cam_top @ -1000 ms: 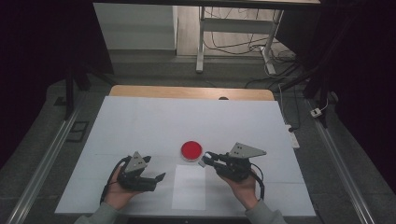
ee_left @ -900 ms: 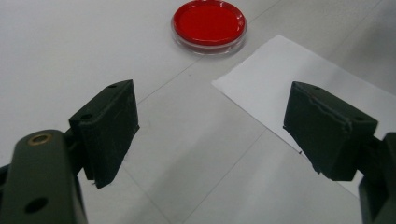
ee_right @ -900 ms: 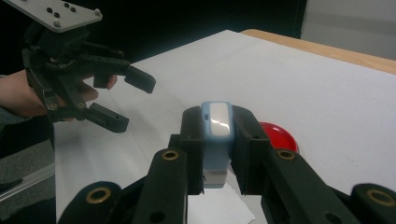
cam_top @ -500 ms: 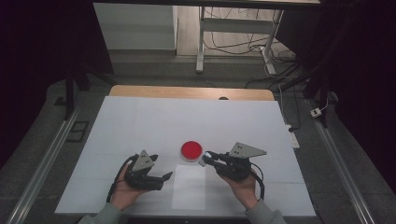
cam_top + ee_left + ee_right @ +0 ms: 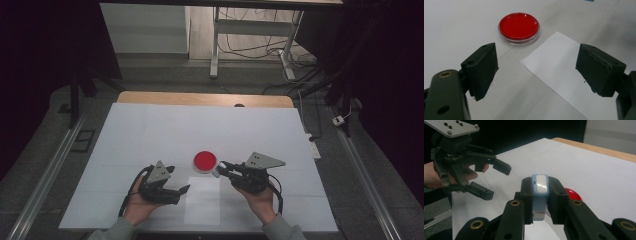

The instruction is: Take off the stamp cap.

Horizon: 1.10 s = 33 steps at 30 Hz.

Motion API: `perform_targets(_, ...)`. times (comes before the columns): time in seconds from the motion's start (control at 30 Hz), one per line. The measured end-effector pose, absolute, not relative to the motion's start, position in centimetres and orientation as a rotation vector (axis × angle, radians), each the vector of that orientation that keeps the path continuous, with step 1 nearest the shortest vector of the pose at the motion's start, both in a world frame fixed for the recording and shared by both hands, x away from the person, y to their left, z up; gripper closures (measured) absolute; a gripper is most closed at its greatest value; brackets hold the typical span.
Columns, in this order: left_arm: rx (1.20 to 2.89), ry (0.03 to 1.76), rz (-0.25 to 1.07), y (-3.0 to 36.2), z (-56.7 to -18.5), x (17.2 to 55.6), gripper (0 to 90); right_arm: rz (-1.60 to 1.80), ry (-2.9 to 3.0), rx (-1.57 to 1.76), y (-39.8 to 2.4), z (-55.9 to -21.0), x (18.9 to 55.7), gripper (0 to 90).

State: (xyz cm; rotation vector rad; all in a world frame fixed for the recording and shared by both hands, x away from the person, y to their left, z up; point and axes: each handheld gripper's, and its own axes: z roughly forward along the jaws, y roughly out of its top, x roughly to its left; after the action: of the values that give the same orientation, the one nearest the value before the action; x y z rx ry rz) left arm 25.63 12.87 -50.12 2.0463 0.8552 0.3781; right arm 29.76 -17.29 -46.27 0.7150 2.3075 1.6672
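A round red dish [image 5: 205, 161] in a clear rim lies on the white table cover, with a white paper sheet [image 5: 202, 200] just in front of it. My right gripper [image 5: 220, 171] hovers beside the dish, shut on a small light-blue and white device [image 5: 539, 192] that stands upright between its pads. My left gripper [image 5: 178, 180] is at the paper's left edge, held open with nothing between its jaws. Along its jaws I see the red dish [image 5: 519, 26] and a corner of the paper [image 5: 564, 75]. The right gripper view also shows the left gripper [image 5: 499, 181] with its jaws wide apart.
The white cover [image 5: 150, 135] spreads over a wooden table whose far edge [image 5: 200, 99] shows. Metal rails [image 5: 45, 175] run along both sides. A desk frame with cables [image 5: 250, 45] stands beyond the table.
My left gripper has edged slightly to the right, toward the paper sheet. The right gripper and the device in it have stayed put.
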Motion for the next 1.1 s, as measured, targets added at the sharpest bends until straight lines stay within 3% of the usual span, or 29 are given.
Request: perform_targets(1.1, 2.065, 0.787, 0.365, 9.7, -49.6, 26.2, 18.2, 1.67, 2.297, 0.705, -17.1, -46.3, 29.7, 74.9)
